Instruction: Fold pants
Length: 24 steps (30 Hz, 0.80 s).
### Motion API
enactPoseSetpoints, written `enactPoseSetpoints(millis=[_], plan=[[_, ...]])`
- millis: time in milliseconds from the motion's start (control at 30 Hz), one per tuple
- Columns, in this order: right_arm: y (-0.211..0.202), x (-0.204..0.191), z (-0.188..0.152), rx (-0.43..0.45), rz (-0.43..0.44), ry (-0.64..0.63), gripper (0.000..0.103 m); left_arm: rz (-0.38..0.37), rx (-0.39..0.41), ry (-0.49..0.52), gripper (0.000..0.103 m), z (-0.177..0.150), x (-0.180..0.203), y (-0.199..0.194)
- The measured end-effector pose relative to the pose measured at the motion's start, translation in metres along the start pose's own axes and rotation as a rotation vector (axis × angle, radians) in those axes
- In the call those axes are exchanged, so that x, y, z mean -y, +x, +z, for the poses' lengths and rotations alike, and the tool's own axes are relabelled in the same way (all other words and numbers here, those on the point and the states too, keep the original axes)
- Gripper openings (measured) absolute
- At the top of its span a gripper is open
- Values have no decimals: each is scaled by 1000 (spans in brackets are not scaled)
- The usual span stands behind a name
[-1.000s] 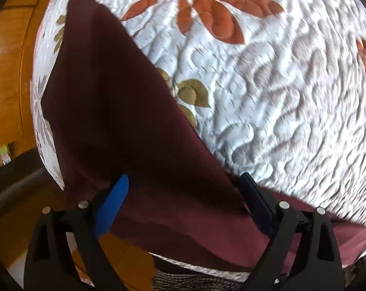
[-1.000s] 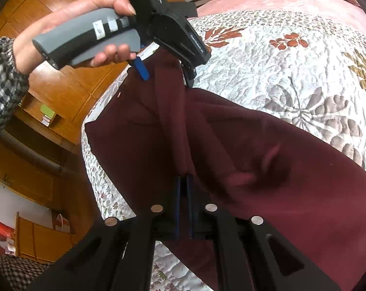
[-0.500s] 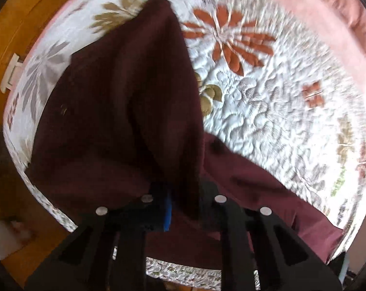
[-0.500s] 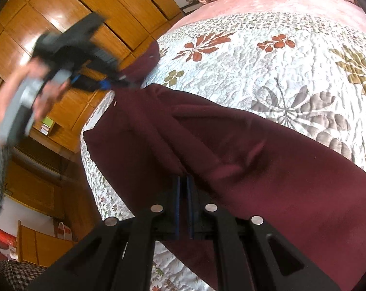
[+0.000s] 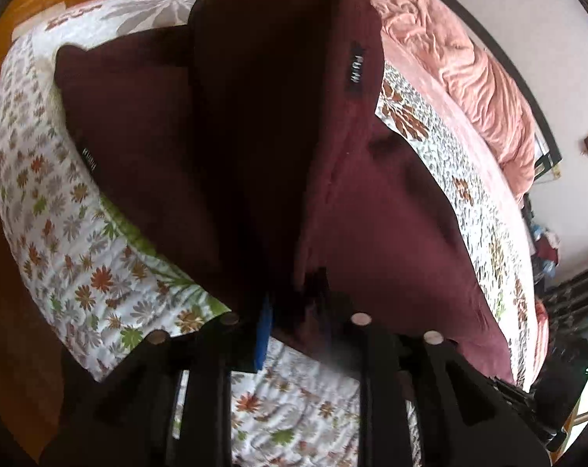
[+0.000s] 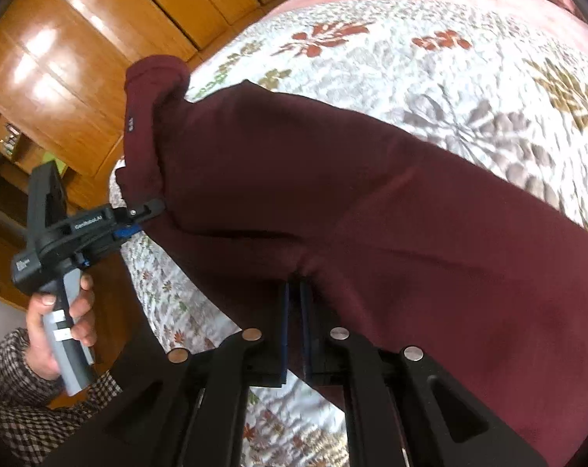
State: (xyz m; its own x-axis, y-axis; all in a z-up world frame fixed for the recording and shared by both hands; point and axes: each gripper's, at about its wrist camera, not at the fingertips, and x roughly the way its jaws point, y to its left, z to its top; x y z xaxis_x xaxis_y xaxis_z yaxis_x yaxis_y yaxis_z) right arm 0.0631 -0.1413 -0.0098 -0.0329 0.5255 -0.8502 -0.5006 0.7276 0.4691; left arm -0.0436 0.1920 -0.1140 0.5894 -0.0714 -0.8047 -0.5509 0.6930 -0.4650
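Left claw [image 5: 294, 311] swung to bed's edge — pants [image 6: 371, 214] pinched, right claw [image 6: 294, 311] clamped too.

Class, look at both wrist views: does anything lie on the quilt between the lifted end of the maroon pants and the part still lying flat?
Nothing visible does. The left claw holds a fold of the maroon fabric pants above the white floral quilt; the right claw pins another fold. Only bare quilt surrounds them.

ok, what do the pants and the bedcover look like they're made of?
Pants: soft matte maroon knit, probably cotton jersey or fleece; it drapes in rounded folds with no sheen. Bedcover: quilted fabric with a printed floral pattern; puckered stitch lines show padding underneath. Exact fibre cannot be told from the pictures.
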Motion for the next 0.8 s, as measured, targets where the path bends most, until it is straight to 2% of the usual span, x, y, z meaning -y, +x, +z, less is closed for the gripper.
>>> enactPoseSetpoints(millis=[33, 67, 167, 233, 300, 367, 433, 500, 533, 600, 700, 733, 800], plan=[[0, 2, -2, -3, -6, 9, 5, -6, 10, -12, 26, 0, -3, -3], [0, 3, -3, -4, -4, 16, 5, -6, 27, -21, 38, 0, -7, -8], [-1, 6, -3, -12, 4, 41, 6, 71, 108, -41, 56, 16, -11, -33], [-3, 3, -2, -19, -11, 40, 9, 108, 110, -27, 66, 33, -11, -42], [-11, -6, 4, 1, -29, 18, 12, 131, 125, -6, 67, 49, -13, -48], [-20, -15, 14, 26, -35, 11, 18, 147, 108, 19, 72, 59, -12, -48], [-28, -26, 28, 52, 26, 9, 24, 215, 72, 62, 77, 76, -12, -43], [-26, -41, 50, 61, 128, 11, 51, 269, 60, 90, 77, 87, -25, -41], [-22, -49, 61, 57, 169, 14, 69, 291, 55, 95, 77, 92, -34, -39], [1, -69, 90, 28, 247, 0, 71, 337, 37, 96, 77, 111, -55, -32], [44, -95, 129, -23, 269, 13, 71, 398, -50, 78, 77, 118, -86, -13], [56, -101, 142, -28, 276, 24, 71, 379, -104, 75, 81, 119, -97, -4], [82, -111, 168, -35, 287, 62, 71, 311, -102, 51, 82, 121, -105, -4]])
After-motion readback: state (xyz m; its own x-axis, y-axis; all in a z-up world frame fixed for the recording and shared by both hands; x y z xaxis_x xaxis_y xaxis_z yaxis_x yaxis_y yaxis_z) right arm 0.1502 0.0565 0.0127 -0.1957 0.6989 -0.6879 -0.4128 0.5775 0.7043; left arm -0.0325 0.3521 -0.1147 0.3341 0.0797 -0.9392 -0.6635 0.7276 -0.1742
